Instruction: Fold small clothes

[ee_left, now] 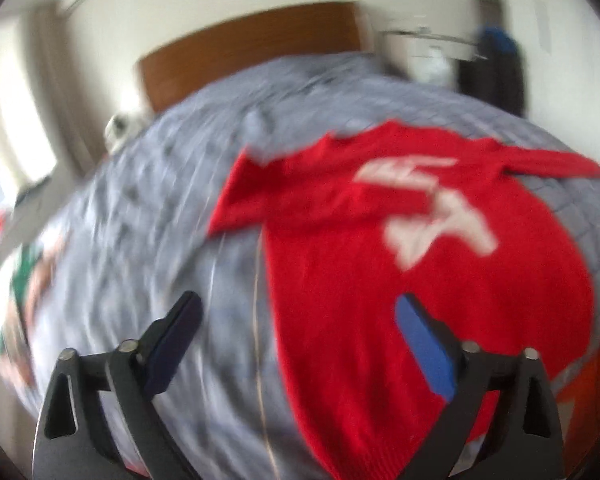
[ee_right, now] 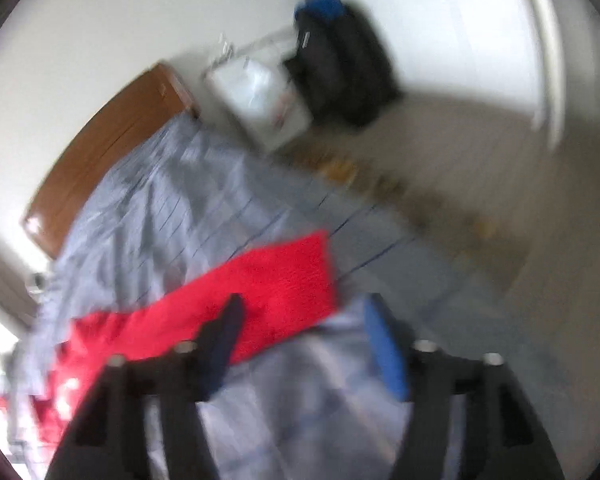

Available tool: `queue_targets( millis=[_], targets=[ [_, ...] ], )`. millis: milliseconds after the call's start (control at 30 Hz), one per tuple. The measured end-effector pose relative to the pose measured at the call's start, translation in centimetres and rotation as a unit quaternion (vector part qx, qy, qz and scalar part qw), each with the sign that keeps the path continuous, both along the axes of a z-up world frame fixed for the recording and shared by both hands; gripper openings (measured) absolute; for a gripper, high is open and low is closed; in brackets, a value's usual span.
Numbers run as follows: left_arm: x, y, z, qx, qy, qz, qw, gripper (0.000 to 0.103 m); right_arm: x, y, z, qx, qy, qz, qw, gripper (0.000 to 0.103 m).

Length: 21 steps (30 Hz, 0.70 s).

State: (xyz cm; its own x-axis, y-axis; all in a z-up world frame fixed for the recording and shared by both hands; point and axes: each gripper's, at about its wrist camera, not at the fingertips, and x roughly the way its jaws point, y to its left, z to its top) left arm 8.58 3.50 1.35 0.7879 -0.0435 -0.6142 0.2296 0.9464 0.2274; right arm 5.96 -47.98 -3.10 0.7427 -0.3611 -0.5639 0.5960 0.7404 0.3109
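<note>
The left hand-held gripper (ee_left: 300, 320) stood wide, nothing between its fingers, above the grey bedspread (ee_left: 140, 220). The red shirt (ee_left: 420, 280) lay flat on the bed from its twelve to three o'clock, white lettering up, one sleeve folded across the chest. The right hand-held gripper (ee_right: 304, 316) was parted and empty too, a red sleeve (ee_right: 268, 280) lying flat on the spread at its eleven o'clock. Farther out, at twelve o'clock, stood the wooden headboard (ee_left: 252, 52); at one o'clock a dark bag (ee_right: 340, 64) leaned by the wall. Both views were blurred.
</note>
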Motion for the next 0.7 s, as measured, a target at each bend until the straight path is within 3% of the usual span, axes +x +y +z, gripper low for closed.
queue_targets(
  millis=[67,133,233,267,333,400,533,600,633,667,700],
  targets=[
    [1.6,-2.7,1.9,0.056,-0.022,-0.058,0.9965,0.101,-2.1,1.9,1.3,-0.036,-0.023,-0.001,0.999,0.071],
    [3.5,-6.1,2.1,0.106,-0.039,-0.127,0.9855,0.101,-3.6,5.2,1.9,-0.052,-0.050,0.034,0.997,0.079],
    [6.8,-9.3,-1.2,0.140,0.018,-0.211,0.9673,0.101,-4.1,9.9,0.9,-0.045,-0.060,0.104,0.992,0.079],
    [8.2,-10.2,-3.3,0.165,0.044,-0.228,0.9586,0.101,-4.1,10.9,0.5,-0.040,-0.060,0.119,0.990,0.079],
    [9.9,-10.7,-5.7,0.198,0.057,-0.232,0.9507,0.094,-4.1,13.6,-1.1,-0.026,-0.062,0.150,0.986,0.079],
    [11.7,-10.6,-7.0,0.184,0.086,-0.230,0.9516,0.091,-4.0,16.1,-2.8,-0.026,-0.060,0.169,0.983,0.079],
    [14.6,-9.4,-7.0,0.092,0.126,-0.213,0.9645,0.089,-2.9,18.8,-4.4,-0.031,-0.035,0.227,0.973,0.079],
    [15.4,-9.3,-7.2,0.071,0.137,-0.206,0.9664,0.072,-3.0,19.5,-4.6,-0.045,-0.036,0.234,0.971,0.079],
    [15.9,-9.4,-7.4,0.054,0.153,-0.201,0.9661,0.051,-2.8,19.6,-4.6,-0.047,-0.035,0.236,0.970,0.079],
    [16.3,-9.5,-7.4,0.039,0.158,-0.194,0.9673,0.017,-2.6,19.9,-4.8,-0.047,-0.034,0.237,0.970,0.079],
    [16.7,-9.3,-7.2,0.028,0.156,-0.177,0.9713,0.005,-2.5,19.9,-5.0,-0.046,-0.033,0.238,0.970,0.079]
  ],
)
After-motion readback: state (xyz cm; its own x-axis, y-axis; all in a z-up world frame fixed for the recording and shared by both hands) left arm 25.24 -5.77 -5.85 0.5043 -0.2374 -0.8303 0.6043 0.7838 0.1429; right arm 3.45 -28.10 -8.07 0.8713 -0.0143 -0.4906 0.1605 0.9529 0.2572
